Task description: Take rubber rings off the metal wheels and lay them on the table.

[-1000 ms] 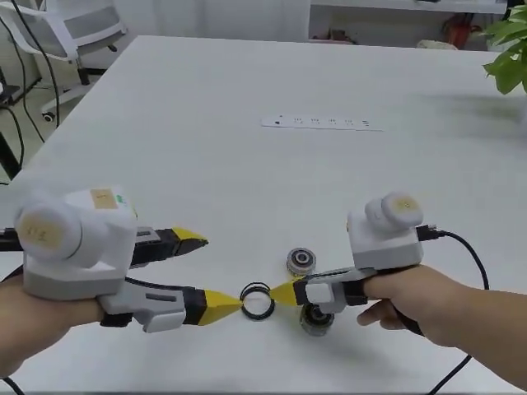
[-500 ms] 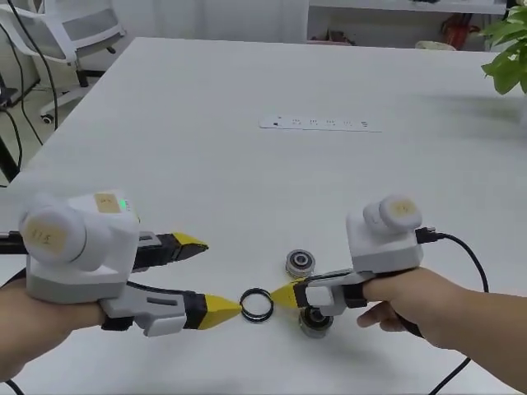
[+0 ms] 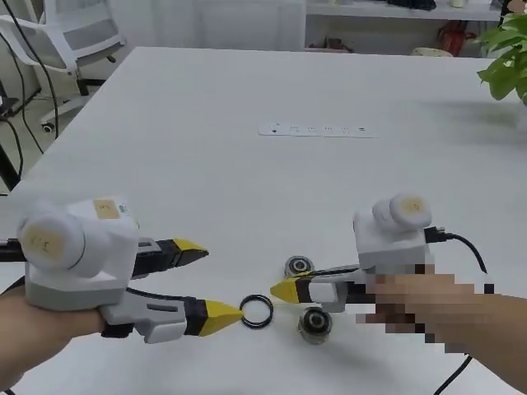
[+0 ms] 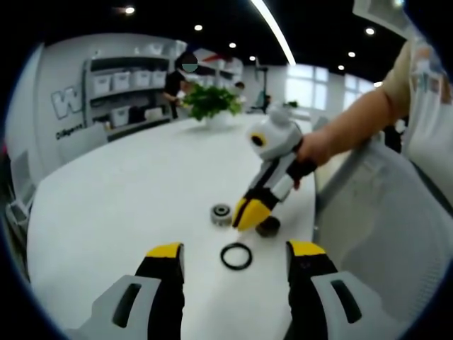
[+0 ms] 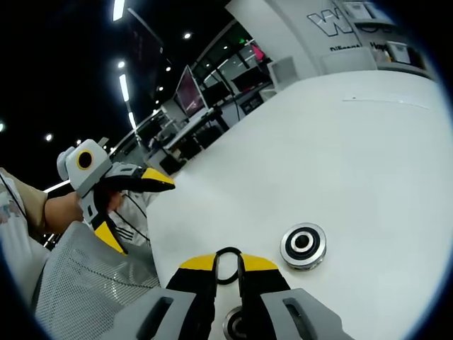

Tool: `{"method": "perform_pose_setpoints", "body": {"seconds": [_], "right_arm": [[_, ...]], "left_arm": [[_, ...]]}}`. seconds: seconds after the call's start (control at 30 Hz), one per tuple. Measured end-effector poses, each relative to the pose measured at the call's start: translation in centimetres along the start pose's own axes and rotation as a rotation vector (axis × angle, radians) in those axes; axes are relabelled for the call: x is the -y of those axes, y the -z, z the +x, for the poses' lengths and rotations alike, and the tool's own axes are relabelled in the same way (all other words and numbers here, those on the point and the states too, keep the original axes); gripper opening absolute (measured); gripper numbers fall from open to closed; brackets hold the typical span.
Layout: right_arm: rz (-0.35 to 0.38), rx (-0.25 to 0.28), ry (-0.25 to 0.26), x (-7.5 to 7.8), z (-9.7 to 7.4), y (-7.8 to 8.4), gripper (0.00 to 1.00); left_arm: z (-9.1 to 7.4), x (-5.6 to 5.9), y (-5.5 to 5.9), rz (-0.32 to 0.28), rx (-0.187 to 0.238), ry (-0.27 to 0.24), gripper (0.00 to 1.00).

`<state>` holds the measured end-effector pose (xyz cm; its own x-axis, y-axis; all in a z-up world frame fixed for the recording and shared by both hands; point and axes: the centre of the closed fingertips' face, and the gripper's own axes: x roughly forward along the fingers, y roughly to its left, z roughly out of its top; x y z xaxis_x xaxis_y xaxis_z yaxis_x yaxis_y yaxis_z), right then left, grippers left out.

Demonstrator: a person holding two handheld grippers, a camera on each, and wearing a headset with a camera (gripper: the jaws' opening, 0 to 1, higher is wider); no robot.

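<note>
A black rubber ring (image 3: 257,311) lies flat on the white table (image 3: 272,181), between the two grippers and touching neither. My left gripper (image 3: 206,281) is open, its yellow tips just left of the ring; in the left gripper view the ring (image 4: 236,256) lies ahead of the spread jaws. My right gripper (image 3: 284,290) is shut with nothing in it, its tip hovering right of the ring. One metal wheel (image 3: 299,267) lies beyond that tip, another wheel (image 3: 315,322) below it. The right gripper view shows the ring (image 5: 228,253) past the shut tips and a wheel (image 5: 303,245) to the right.
A white power strip (image 3: 317,130) lies flat mid-table. A potted plant (image 3: 506,58) stands at the far right and an office chair (image 3: 74,33) beyond the far left corner. A black cable (image 3: 465,247) trails from the right gripper.
Both gripper tips were touching the ring; now they have drawn back from it, the right one lifting slightly. The ring stays on the table.
</note>
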<state>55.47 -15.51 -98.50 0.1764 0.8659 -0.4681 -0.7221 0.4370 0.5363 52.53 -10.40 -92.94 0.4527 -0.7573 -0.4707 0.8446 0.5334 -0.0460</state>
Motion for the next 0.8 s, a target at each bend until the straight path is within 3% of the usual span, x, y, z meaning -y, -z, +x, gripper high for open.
{"method": "perform_pose_setpoints", "body": {"seconds": [0.2, 0.4, 0.8], "right_arm": [[-0.043, 0.032, -0.001, -0.6, -1.0, -1.5, 0.14], [-0.047, 0.117, 0.000, -1.2, -2.8, -3.8, 0.19], [-0.146, 0.171, 0.047, -1.7, -6.7, -4.9, 0.32]], "left_arm": [[-0.3, 0.0, -0.4, 0.002, 0.006, -0.007, 0.59], [-0.8, -0.1, -1.2, 0.003, 0.024, -0.020, 0.59], [-1.5, 0.2, -2.3, -0.011, 0.051, -0.049, 0.61]]}}
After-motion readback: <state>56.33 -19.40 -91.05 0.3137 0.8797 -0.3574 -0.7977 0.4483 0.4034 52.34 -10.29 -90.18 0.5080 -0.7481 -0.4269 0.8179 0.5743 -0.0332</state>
